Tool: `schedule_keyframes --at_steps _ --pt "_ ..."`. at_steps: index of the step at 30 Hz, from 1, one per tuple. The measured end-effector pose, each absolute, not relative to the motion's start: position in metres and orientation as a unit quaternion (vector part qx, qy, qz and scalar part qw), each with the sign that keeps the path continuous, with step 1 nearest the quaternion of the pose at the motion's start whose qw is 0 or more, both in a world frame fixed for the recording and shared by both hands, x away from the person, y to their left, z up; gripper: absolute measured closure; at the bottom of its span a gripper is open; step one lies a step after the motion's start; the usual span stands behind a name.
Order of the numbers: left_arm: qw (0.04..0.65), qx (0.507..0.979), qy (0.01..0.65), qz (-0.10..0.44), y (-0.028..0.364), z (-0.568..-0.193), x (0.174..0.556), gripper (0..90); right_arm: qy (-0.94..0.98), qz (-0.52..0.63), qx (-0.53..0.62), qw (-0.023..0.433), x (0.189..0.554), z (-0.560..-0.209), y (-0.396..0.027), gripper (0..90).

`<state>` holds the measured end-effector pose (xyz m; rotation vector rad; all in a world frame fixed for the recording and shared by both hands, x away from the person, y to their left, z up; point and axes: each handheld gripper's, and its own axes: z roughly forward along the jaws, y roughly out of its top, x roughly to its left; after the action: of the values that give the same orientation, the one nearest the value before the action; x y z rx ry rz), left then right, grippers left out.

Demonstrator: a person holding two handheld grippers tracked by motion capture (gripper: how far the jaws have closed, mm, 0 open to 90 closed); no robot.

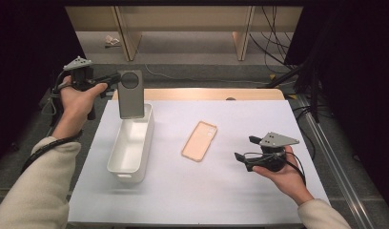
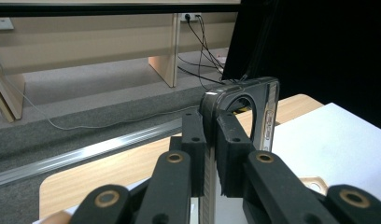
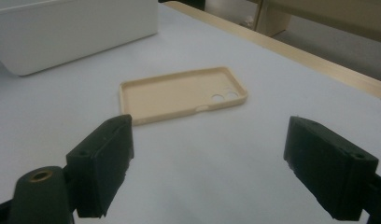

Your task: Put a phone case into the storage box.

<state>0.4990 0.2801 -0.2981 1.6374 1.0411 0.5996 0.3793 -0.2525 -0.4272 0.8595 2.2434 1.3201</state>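
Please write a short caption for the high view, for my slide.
Left gripper holds a grey phone case upright above the white bin; the open right gripper waits near the beige case.

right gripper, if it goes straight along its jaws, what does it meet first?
Likely the beige case: it lies flat on the table ahead of the open right gripper, nothing between. The white bin sits farther, off to one side.

Lying flat on the white-covered tabletop (image 1: 192, 191): a peach phone case (image 1: 199, 140), open side up, near the middle. Standing just to its left, well apart: a long white bin (image 1: 131, 145).
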Motion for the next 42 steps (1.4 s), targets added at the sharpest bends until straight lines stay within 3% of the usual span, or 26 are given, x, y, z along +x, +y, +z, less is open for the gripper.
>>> schedule_keyframes --at_steps 42 --pt "0.514 0.696 0.434 0.251 0.271 -0.323 0.524 82.6 0.802 0.472 0.309 0.196 0.38 -0.429 -0.253 17.1"
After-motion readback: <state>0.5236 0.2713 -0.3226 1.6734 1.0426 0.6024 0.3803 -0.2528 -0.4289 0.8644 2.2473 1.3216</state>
